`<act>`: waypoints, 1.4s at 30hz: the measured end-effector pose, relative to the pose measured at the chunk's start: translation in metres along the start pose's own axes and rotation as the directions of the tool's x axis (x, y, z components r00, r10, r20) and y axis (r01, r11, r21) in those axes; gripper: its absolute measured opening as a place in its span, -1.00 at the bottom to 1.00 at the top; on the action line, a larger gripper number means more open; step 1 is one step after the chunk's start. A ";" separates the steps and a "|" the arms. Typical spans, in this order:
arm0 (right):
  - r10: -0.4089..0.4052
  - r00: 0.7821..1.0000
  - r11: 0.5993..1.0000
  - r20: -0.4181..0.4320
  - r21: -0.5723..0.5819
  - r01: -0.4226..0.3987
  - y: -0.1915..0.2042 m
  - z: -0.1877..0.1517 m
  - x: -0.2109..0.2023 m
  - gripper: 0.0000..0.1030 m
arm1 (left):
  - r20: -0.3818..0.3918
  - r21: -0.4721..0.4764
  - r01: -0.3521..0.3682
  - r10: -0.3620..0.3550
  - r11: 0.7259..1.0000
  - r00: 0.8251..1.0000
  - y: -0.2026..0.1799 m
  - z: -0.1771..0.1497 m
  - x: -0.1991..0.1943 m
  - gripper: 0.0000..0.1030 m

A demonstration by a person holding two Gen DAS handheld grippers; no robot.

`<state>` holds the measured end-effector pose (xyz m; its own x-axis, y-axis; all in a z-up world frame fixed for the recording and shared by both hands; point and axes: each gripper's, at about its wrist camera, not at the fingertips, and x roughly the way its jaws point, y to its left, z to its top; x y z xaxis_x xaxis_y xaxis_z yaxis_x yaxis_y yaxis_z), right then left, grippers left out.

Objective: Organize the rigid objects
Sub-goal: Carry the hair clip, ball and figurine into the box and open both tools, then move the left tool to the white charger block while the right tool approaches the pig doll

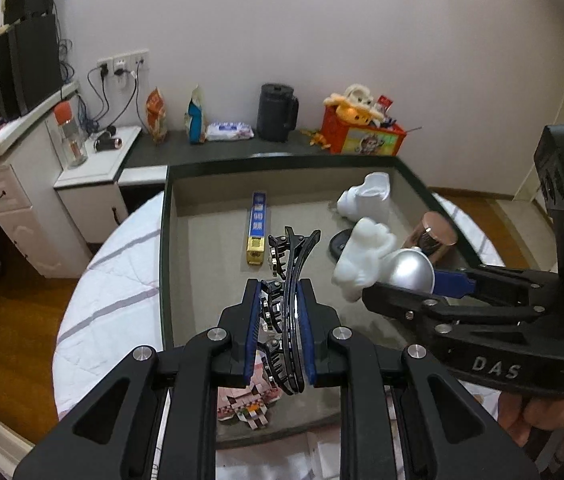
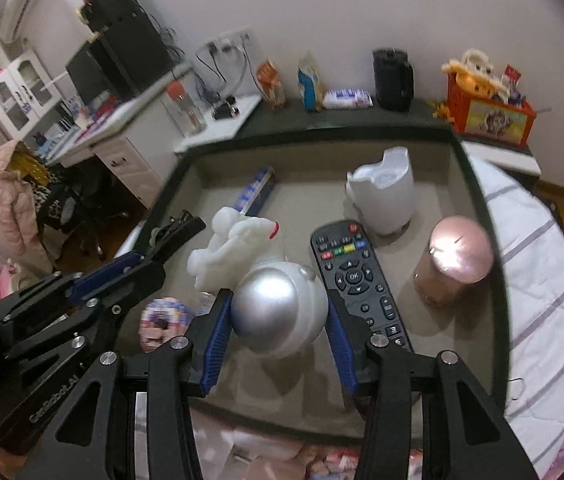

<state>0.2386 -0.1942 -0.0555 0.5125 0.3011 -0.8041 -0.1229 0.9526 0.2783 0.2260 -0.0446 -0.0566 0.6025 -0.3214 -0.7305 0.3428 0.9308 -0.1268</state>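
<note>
Now the left tongs (image 1: 279,328) pinch a black clip (image 1: 288,276) above the tray's (image 1: 167,240) near-left part while the right tongs (image 2: 279,330) clamp a white figure (image 2: 269,292) near its middle, so both seem mid-carry, and next each needs a bare spot to set down.

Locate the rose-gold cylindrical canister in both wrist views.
Left wrist: the rose-gold cylindrical canister is at right of centre, near the tray's right wall, partly hidden behind the white and silver astronaut figurine that the right gripper holds.
Right wrist: canister at right of centre, in full view, right of the black remote control.
Shared landmark: the white jug-shaped container, behind it.
</note>
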 end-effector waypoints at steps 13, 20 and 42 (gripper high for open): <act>-0.025 1.000 0.999 -0.003 0.046 0.026 -0.012 -0.007 -0.005 0.59 | 0.040 -0.047 -0.092 0.094 0.995 0.995 0.014 -0.003 -0.020 0.89; -0.018 0.994 0.996 0.110 0.094 0.008 -0.013 -0.011 -0.050 0.71 | 0.092 -0.028 -0.187 0.189 0.982 0.978 0.009 -0.008 -0.066 0.99; -0.123 0.922 0.992 0.368 0.025 0.122 0.028 -0.124 -0.209 1.00 | 0.198 -0.079 -0.215 0.227 0.973 0.954 -0.029 -0.071 -0.200 0.99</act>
<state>0.0225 -0.2251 0.0553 0.8002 0.1447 -0.5820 -0.0383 0.9808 0.1911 0.0446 0.0050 0.0454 0.7952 -0.1297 -0.5923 0.1470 0.9890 -0.0193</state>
